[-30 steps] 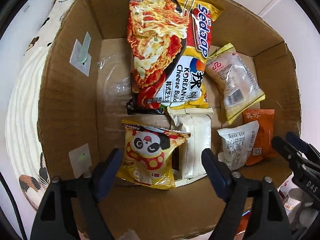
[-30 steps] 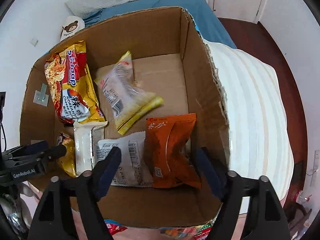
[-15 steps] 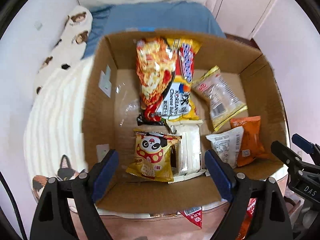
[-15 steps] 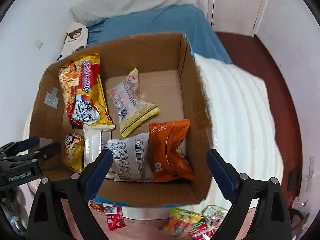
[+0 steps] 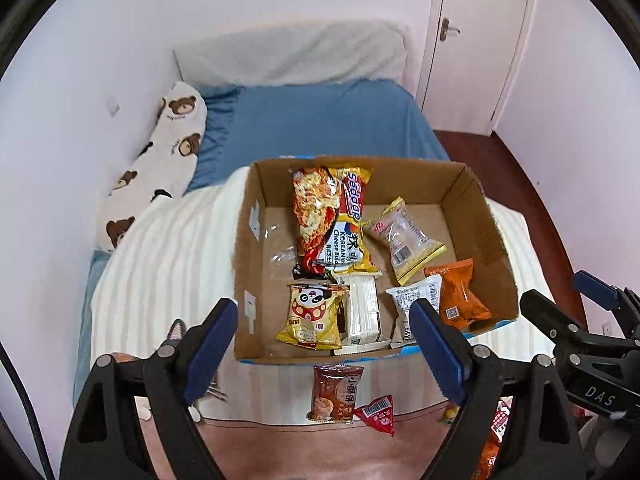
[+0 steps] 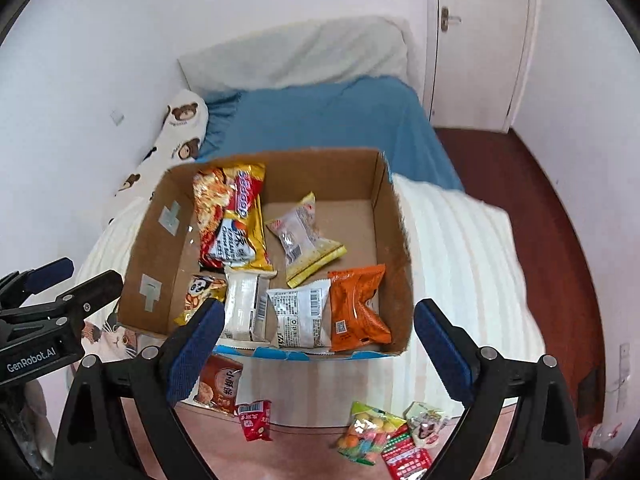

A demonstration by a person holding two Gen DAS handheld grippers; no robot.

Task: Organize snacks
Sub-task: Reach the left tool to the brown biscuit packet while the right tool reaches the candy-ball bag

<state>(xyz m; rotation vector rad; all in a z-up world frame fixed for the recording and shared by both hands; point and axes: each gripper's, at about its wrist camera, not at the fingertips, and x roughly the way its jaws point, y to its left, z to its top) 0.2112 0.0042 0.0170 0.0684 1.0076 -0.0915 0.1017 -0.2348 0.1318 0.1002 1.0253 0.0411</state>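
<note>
Crinkly foil snack packets (image 5: 335,216) in rectangular corrugated cardboard box (image 5: 244,264); both jaws apart, empty.

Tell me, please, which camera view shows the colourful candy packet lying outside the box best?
The right wrist view: the colourful candy packet lies whole and unobstructed in front of the cardboard box, beside other loose packets. In the left wrist view only a tiny sliver, if any, shows, since the left gripper finger covers that spot.

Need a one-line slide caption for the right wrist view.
Open right gripper above cardboard box of snacks, orange packet nearest; loose packets outside.
</note>
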